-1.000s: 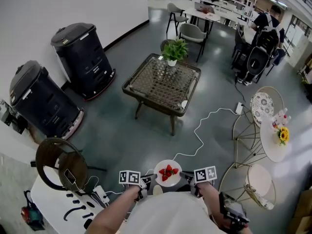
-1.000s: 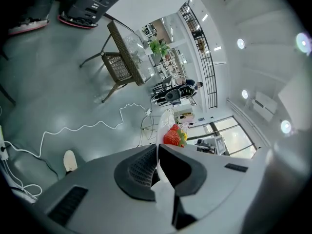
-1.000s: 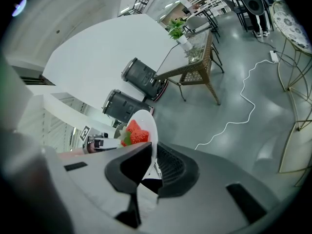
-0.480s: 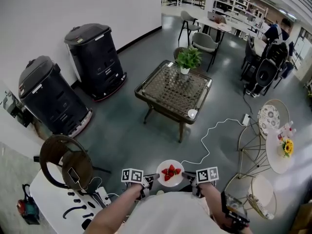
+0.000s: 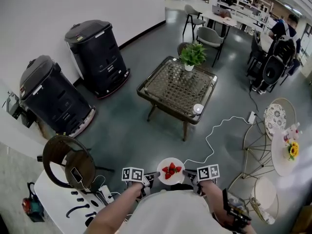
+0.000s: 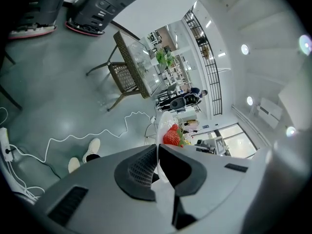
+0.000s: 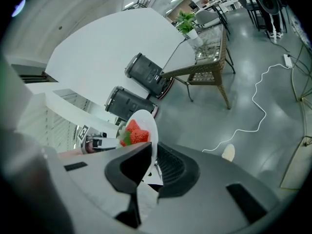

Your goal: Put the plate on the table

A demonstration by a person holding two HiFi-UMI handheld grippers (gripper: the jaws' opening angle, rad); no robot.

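White plate (image 5: 169, 161), bearing red strawberries (image 5: 169, 170): held level in the air close before the person, over the grey floor (image 5: 129, 130), well apart from the wicker bench (image 5: 173, 87). Left tool (image 5: 154, 176) clamped on its left rim; right tool (image 5: 188, 174) clamped on its right rim.

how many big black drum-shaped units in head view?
2. Far unit stands by the wall, left of the wicker table; near unit beside it, nearer the camera. No others seen.

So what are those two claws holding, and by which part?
A white plate of strawberries, held by its rim: the left gripper pinches its left edge, the right gripper its right edge.
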